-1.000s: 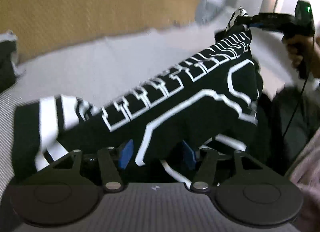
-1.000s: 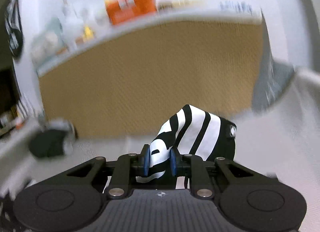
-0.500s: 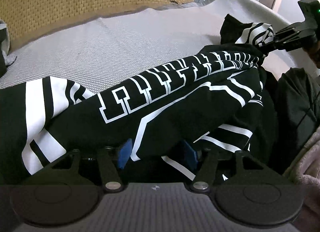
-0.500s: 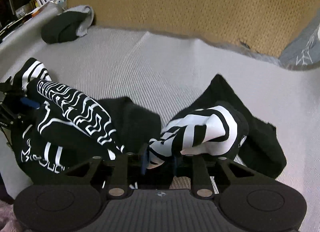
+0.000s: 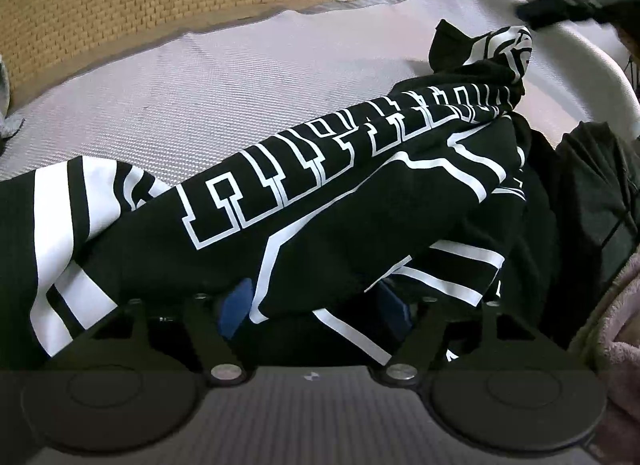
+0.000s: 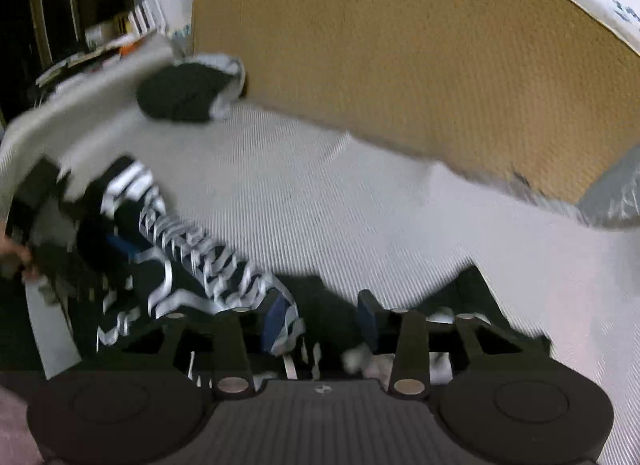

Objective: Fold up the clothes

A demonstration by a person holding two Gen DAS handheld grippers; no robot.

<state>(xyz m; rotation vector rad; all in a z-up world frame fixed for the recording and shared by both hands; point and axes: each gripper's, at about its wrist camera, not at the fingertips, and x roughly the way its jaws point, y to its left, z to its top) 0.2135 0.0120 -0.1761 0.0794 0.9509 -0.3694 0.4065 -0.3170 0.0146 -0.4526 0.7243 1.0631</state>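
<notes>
Fingers on both sides opening now, not gripping. On the left gripper (image 5: pixel 316 301), blue pads (image 5: pixel 236 305) spreading wider than a moment ago, with a thick fold of the black sweatshirt (image 5: pixel 320 205) lying between and over them; no clear pressing on the cloth any more. On the right gripper (image 6: pixel 320 319), jaws also parting, with only loose dark cloth and some white stripes below and between the pads.

Changed since half a second ago: striped cuff (image 5: pixel 508 49) no longer pinched by the right gripper. Now lying free at the far end of the sweatshirt, with the right gripper seen from the left wrist only as a dark blur above and beyond it, apart from the cloth. Much blur in the right wrist view too, so probably pulling away quickly.

Sweatshirt itself resting on the white textured mattress (image 5: pixel 200 105) as a long doubled band, white block lettering on top, stretched from the left gripper towards the cuff. Woven tan headboard (image 5: pixel 160 5) behind; another dark bundle of clothing (image 6: pixel 180 93) far off near it.

Meaning for the task, as a judgement: one fold just laid down and released. Still bunched and uneven, so likely needing smoothing and a further fold before counting as finished.
</notes>
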